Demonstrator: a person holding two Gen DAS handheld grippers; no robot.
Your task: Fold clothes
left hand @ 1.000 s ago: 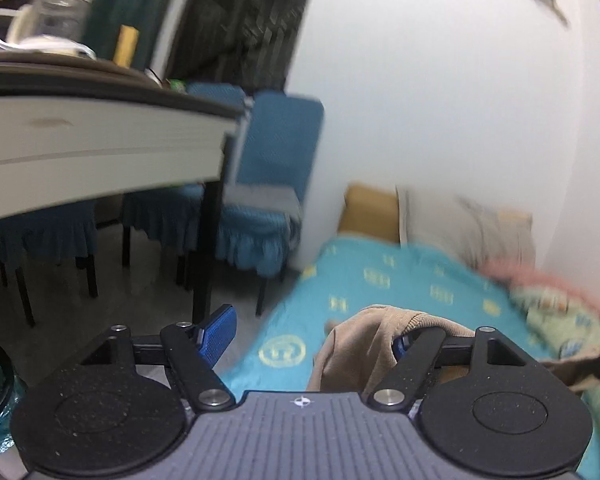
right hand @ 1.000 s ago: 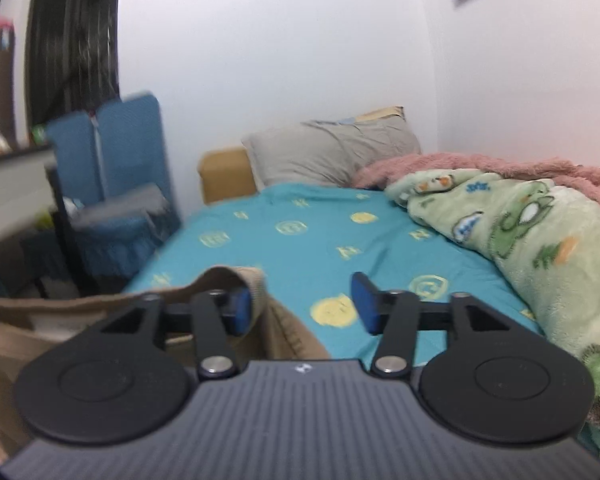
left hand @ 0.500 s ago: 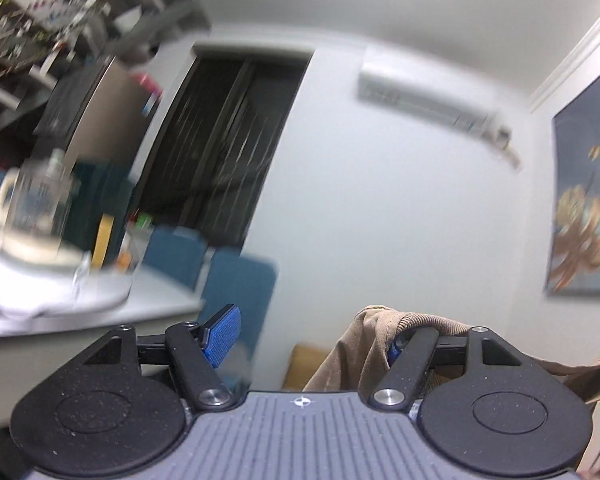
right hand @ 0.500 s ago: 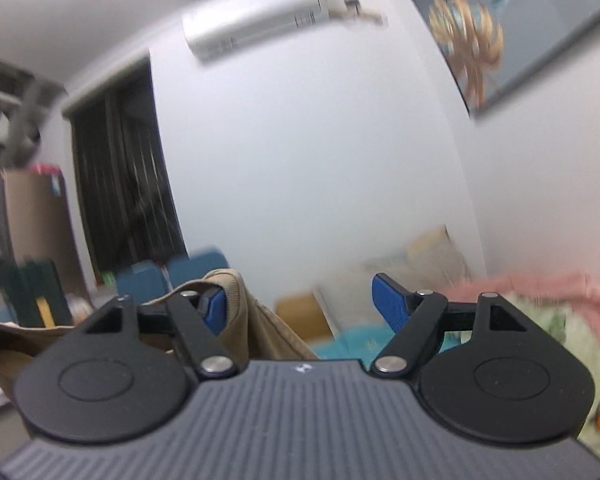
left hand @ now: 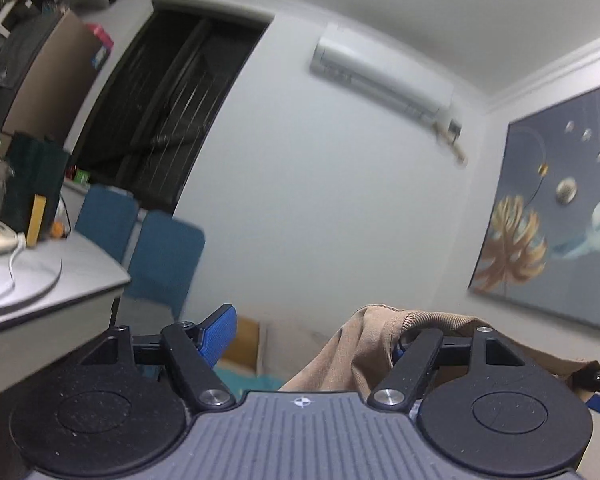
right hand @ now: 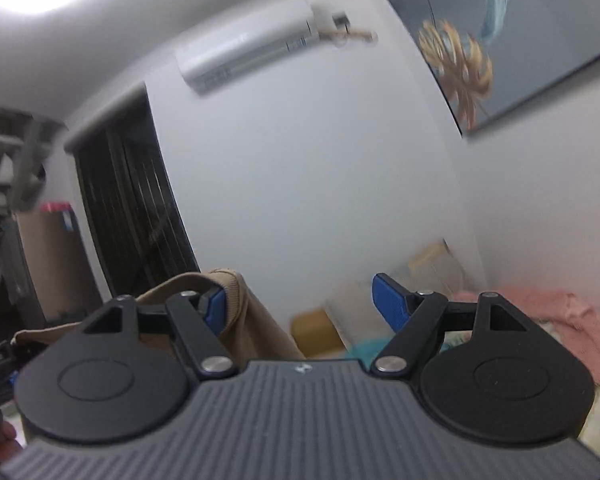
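Note:
A tan garment (left hand: 364, 352) hangs draped over the right finger of my left gripper (left hand: 312, 332), whose jaws stand wide apart. The same tan garment (right hand: 240, 320) is draped over the left finger of my right gripper (right hand: 300, 304), also wide apart. The cloth stretches between the two grippers, held up in the air. Both cameras tilt up at the wall. The rest of the garment hangs below, out of view.
A grey table (left hand: 60, 280) with a glass jar and blue chairs (left hand: 160, 264) stand at the left. The bed with teal sheet (right hand: 364, 350), pillows and a pink blanket (right hand: 540, 308) lies low ahead. An air conditioner (left hand: 384, 80) and a painting (left hand: 560, 220) hang on the wall.
Both grippers have risen and tilted upward with the tan garment hooked on them; the view went from the bed to the wall and ceiling.

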